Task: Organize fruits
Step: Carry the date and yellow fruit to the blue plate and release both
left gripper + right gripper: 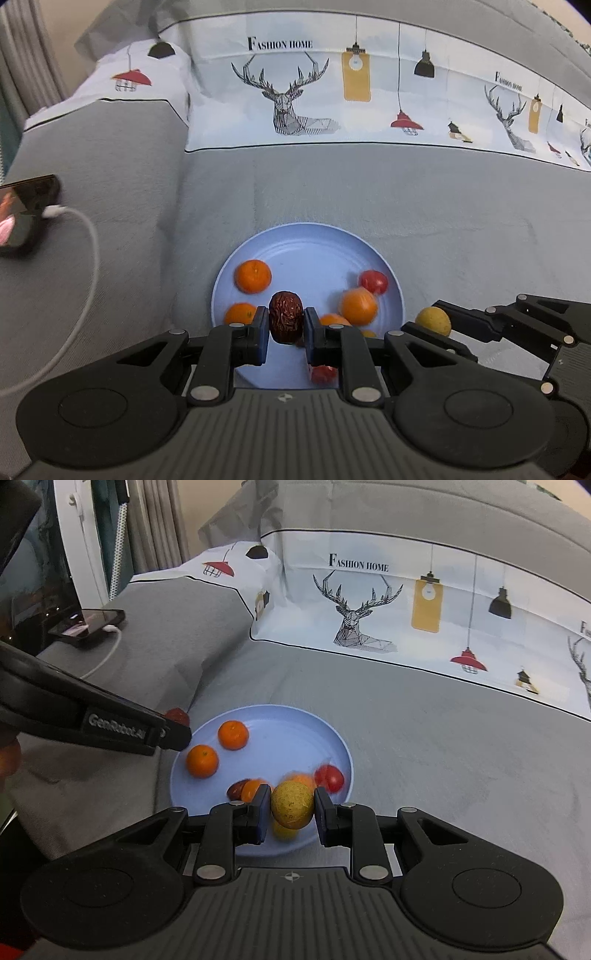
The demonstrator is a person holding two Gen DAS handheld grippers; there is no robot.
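We have a piece of fruit in each gripper, both held over the near side of the blue plate (391, 275) that lies on the grey sofa cover (369, 192). The left gripper (286, 325) is closed on a dried red date (285, 321), its pads pressing the two flanks of the fruit, which stands upright between them. The right gripper (290, 808) is clamped the same way on a round yellow-green fruit (291, 804), gripped across its widest part.

We judge both to be light. The date looks wrinkled and leathery, so it should give a little and sit firm under the pads; holding it across the middle, as we do, seems right. The yellow fruit looks firmer, with a rough, speckled skin, but being round it could roll out if we held it off-centre, so the grip belongs at its widest girth.

On the plate, two mandarins (232, 734) lie to the far left, a tomato (330, 778) to the right, and more orange and dark fruit sit near the middle, blurred. The tomato looks smooth and soft, so we would squeeze it only gently. A phone (22, 214) with a white cable (88, 251) lies well apart on the left.
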